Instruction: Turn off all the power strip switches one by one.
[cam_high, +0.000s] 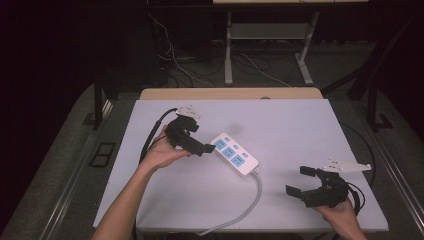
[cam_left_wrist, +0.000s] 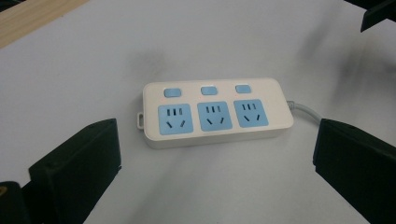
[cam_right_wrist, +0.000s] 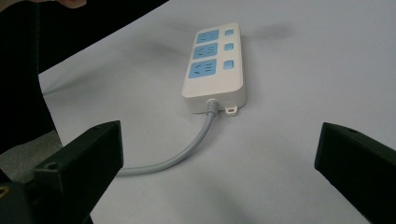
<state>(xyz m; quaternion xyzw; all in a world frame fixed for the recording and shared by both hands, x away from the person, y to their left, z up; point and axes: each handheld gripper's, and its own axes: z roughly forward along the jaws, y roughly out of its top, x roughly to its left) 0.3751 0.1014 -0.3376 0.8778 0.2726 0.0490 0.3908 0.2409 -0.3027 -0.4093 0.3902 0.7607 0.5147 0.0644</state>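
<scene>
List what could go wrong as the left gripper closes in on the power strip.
1. The left gripper, jaws open, sits at the power strip's end; a nudge could slide the strip across the smooth table.
2. The grey cable runs off the table's near edge, so it could tug or snag.
3. The right gripper is apart, giving no support.

Pale grey-white tabletop (cam_high: 300, 130) evenly lit from overhead, surroundings near black; soft smudgy shadows beside the white plastic power strip with blue sockets (cam_left_wrist: 214, 113); near black jaws slightly soft, no glare
</scene>
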